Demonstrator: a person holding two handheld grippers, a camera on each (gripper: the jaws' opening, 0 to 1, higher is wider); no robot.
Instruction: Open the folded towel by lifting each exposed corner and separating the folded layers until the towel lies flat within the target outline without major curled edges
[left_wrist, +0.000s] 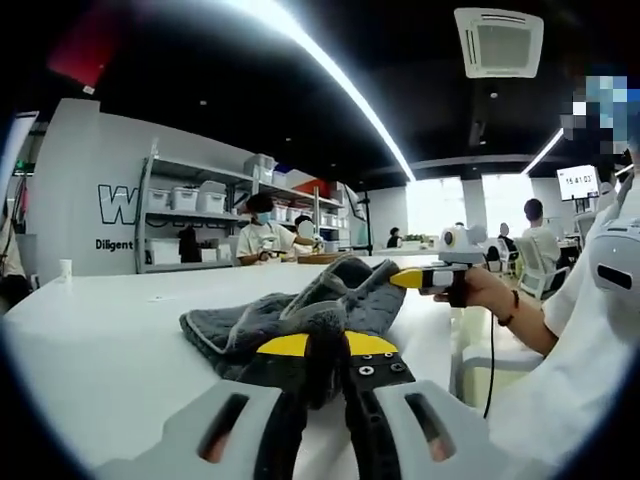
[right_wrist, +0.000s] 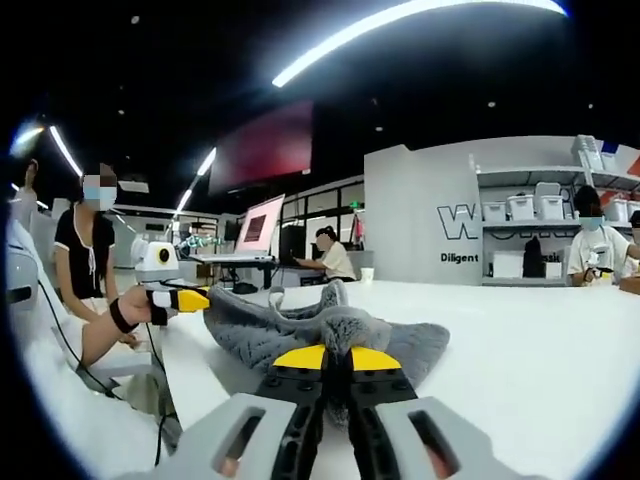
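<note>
Two grippers clamp my grey towel (left_wrist: 300, 320) at opposite edges: left gripper (left_wrist: 325, 350) lower centre, right gripper (right_wrist: 335, 362) likewise. Towel bunched mid-frame; bare white table (left_wrist: 90, 340) spreads left.

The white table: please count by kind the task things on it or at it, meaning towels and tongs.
Grey towel: 1, bunched on the white table.
Tongs: 2, the left tongs and the right tongs, each shut on the towel.
Total: 3.
</note>
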